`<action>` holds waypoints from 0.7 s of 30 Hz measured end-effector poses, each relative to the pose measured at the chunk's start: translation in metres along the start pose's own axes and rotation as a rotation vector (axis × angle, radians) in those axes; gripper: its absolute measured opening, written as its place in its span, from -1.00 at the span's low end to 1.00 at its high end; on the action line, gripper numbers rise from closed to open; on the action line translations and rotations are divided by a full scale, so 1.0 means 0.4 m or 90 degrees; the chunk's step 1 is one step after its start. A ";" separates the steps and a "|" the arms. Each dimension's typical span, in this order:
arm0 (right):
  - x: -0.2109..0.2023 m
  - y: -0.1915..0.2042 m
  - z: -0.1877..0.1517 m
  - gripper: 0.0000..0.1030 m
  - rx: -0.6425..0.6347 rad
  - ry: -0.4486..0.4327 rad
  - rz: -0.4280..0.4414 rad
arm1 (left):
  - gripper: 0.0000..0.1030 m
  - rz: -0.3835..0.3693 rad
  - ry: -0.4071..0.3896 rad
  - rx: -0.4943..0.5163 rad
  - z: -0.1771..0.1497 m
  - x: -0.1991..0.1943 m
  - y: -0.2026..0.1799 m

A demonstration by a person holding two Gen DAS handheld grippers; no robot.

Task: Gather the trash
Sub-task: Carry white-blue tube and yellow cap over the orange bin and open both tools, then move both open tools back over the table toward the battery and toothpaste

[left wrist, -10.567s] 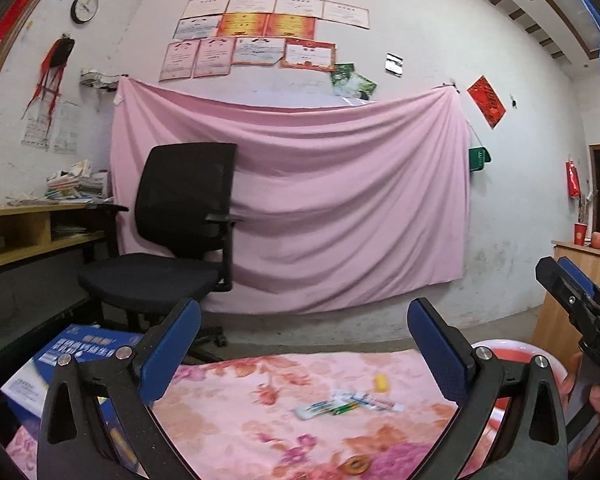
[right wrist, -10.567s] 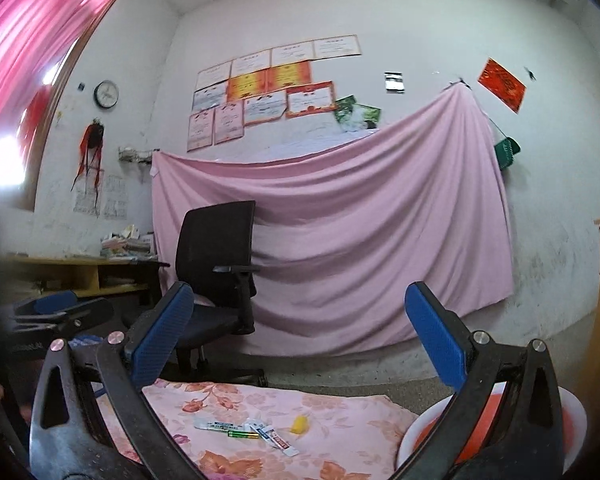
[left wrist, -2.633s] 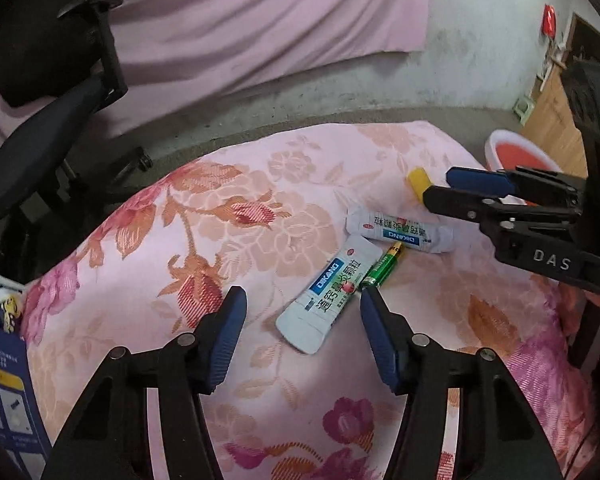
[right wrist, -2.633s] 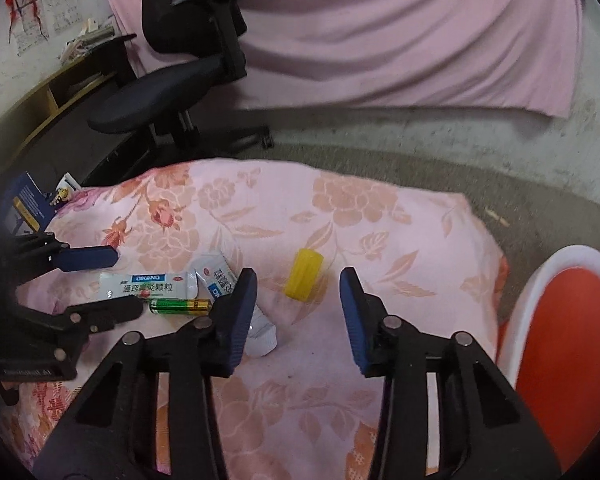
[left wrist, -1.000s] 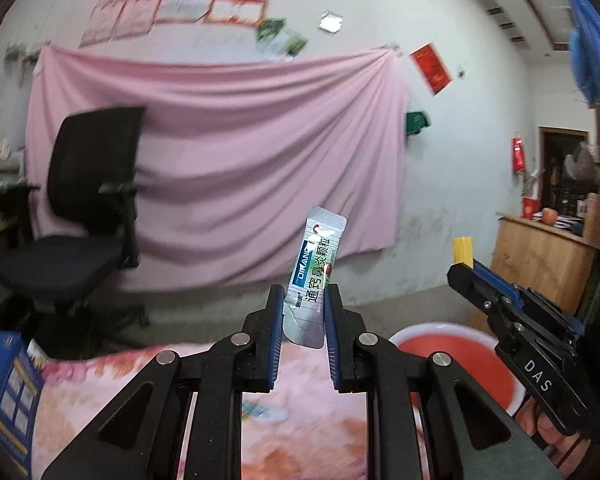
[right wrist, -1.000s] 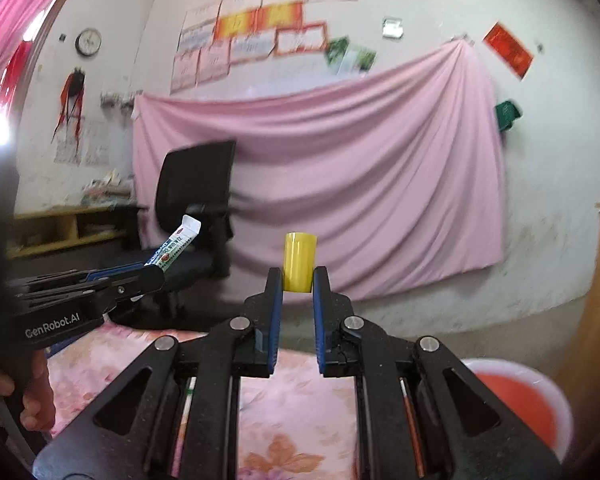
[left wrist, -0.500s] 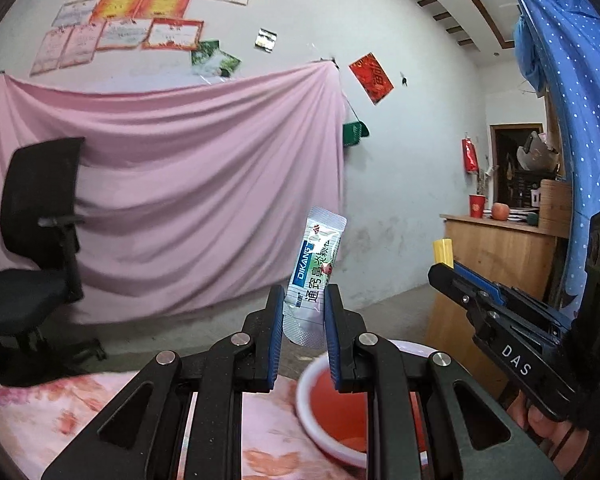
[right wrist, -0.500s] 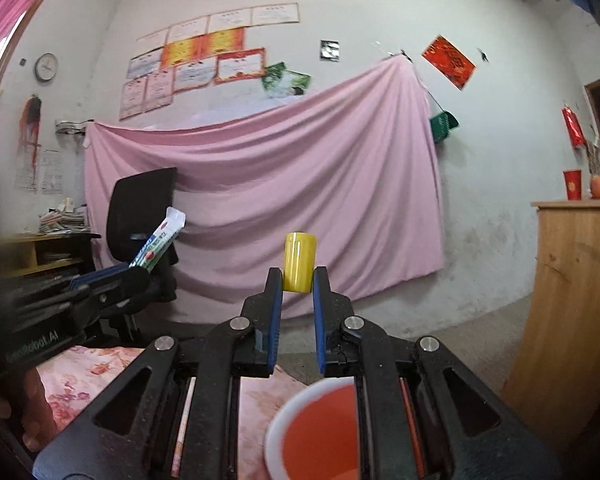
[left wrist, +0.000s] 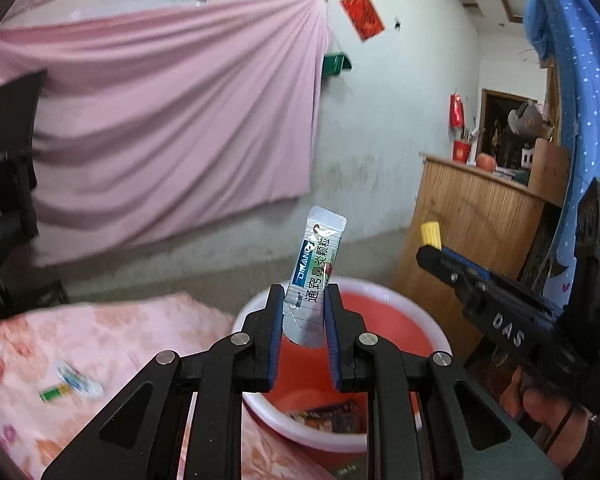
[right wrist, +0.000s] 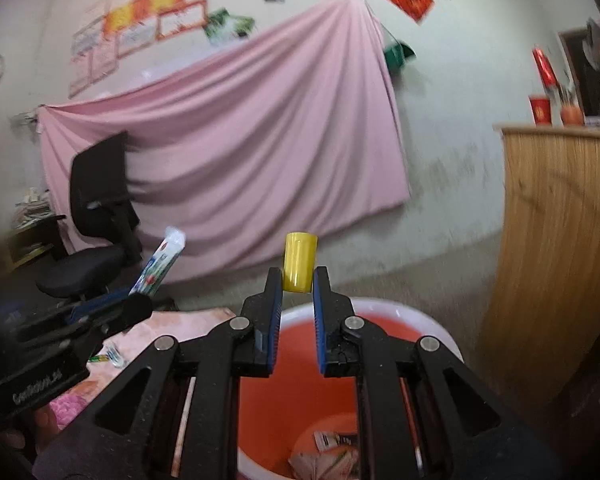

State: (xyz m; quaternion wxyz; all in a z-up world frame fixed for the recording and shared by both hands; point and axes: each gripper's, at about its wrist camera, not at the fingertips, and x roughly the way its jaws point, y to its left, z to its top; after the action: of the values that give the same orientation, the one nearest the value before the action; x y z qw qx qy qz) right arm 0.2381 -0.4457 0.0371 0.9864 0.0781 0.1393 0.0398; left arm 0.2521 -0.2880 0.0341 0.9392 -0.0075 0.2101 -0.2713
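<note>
Left wrist view: left tool [left wrist: 303, 309] clamped a sachet [left wrist: 314, 276] upright above the bin [left wrist: 434, 335], right tool [left wrist: 434, 249] beside it, right wrist view: right tool [right wrist: 297, 286] pinched a yellow cap [right wrist: 299, 262] above the bin [right wrist: 440, 337], litter inside.

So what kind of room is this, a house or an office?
Probably a lived-in room used partly as an office: a black office chair, framed certificates on the wall, a wooden counter. A pink sheet hangs on the wall, and a red basin serves for trash.

Upright sachet [left wrist: 315, 276] and yellow cap [right wrist: 299, 262] above red bin [left wrist: 396, 322].
</note>
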 end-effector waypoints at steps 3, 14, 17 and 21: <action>0.018 -0.028 -0.021 -0.26 0.011 0.025 -0.016 | -0.69 -0.002 0.036 0.006 -0.015 0.027 -0.005; 0.074 -0.063 -0.054 -0.25 0.036 0.117 -0.026 | -0.67 -0.015 0.149 -0.011 -0.049 0.095 -0.005; 0.092 -0.066 -0.063 -0.25 0.041 0.141 -0.022 | -0.67 -0.014 0.160 -0.021 -0.051 0.104 0.001; 0.102 -0.065 -0.070 -0.25 0.043 0.156 -0.018 | -0.53 -0.017 0.181 -0.042 -0.052 0.113 0.016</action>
State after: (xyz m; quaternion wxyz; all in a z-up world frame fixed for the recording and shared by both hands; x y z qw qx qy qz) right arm 0.2707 -0.4631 -0.0047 0.9592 0.1037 0.2613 0.0302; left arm 0.2817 -0.3036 -0.0035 0.8955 -0.0025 0.3497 -0.2753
